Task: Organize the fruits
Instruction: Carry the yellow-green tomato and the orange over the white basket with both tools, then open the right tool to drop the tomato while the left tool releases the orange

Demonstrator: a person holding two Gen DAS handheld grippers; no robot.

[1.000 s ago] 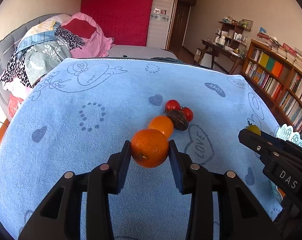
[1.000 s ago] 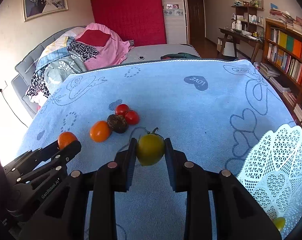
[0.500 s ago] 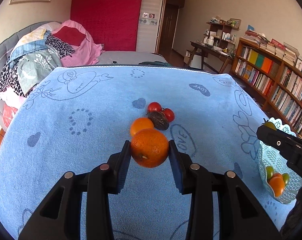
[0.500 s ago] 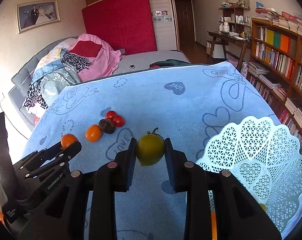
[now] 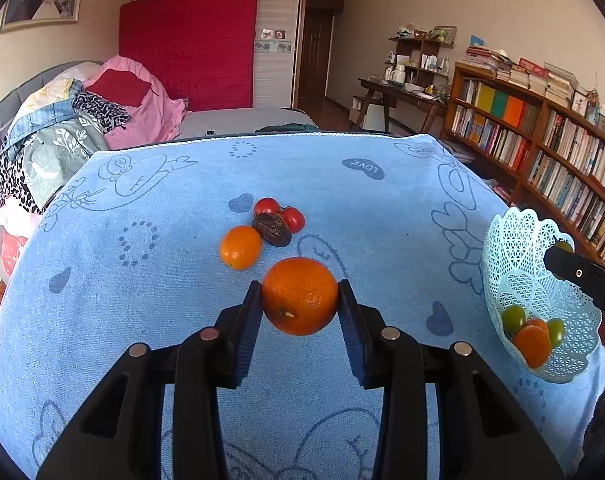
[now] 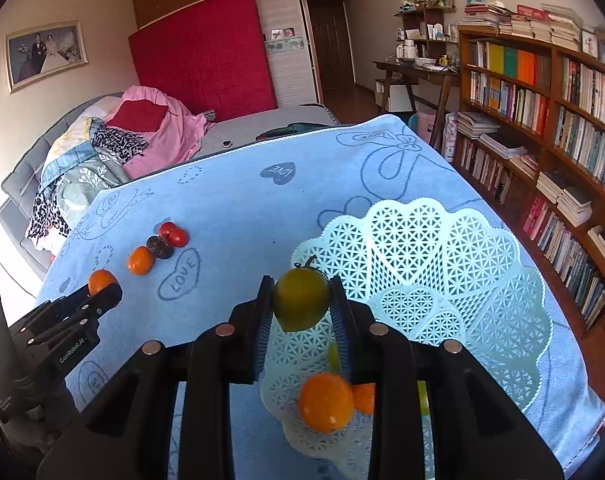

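My left gripper is shut on an orange and holds it above the blue cloth. My right gripper is shut on a green tomato and holds it over the white lattice basket. The basket holds an orange fruit and other fruit partly hidden by my fingers. On the cloth lie a small orange, a dark brown fruit and two red tomatoes. The basket also shows at the right of the left wrist view.
The blue cartoon-print cloth covers the table. A bed with piled clothes lies behind, bookshelves stand along the right. The left gripper shows at the left of the right wrist view.
My right gripper has carried the green tomato to the right, from over the cloth to over the basket. My left gripper has lifted back with the orange, still shut on it.
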